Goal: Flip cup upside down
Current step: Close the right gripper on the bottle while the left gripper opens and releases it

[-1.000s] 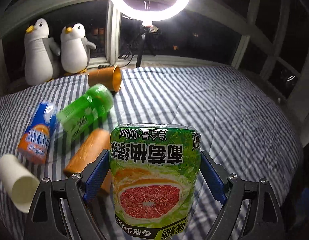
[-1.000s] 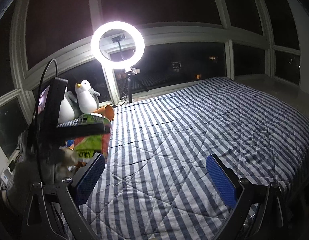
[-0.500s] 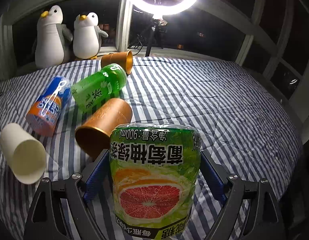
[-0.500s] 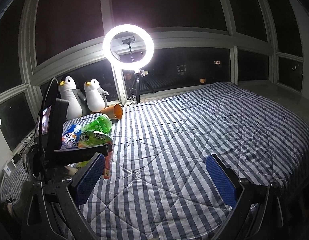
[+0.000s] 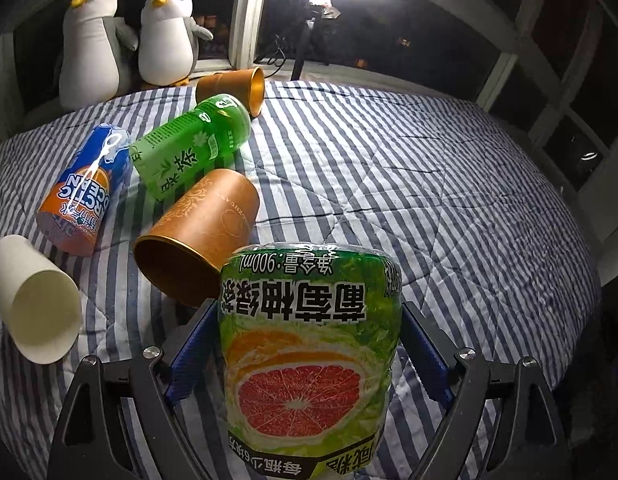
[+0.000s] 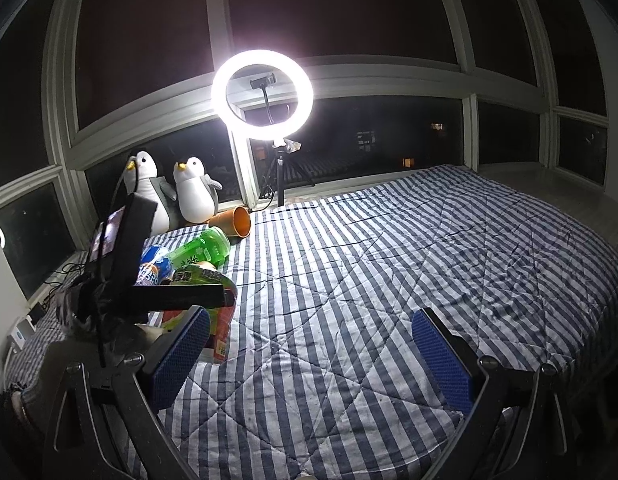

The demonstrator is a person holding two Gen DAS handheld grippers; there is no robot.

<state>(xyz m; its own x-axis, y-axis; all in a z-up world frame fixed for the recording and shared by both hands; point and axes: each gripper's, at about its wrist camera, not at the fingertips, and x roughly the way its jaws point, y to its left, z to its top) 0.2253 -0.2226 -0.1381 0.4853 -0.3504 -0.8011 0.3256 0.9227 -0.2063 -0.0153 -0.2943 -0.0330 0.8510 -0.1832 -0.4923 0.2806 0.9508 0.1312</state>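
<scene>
Left wrist view: left gripper (image 5: pixel 309 356) clamps the grapefruit-label cup (image 5: pixel 311 344) between its blue pads, label text upside down.

Just behind that cup on the striped quilt (image 5: pixel 429 184) a brown paper cup (image 5: pixel 197 236) lies on its side, mouth toward the camera; beyond it lie a green bottle-label cup (image 5: pixel 193 148), a blue-and-orange cup (image 5: pixel 85 196) and a white paper cup (image 5: pixel 33 304) (all tipped over). Right gripper (image 6: pixel 309 360) hovers to the right of the grapefruit-label cup, jaws spread wide with nothing between them.
</scene>
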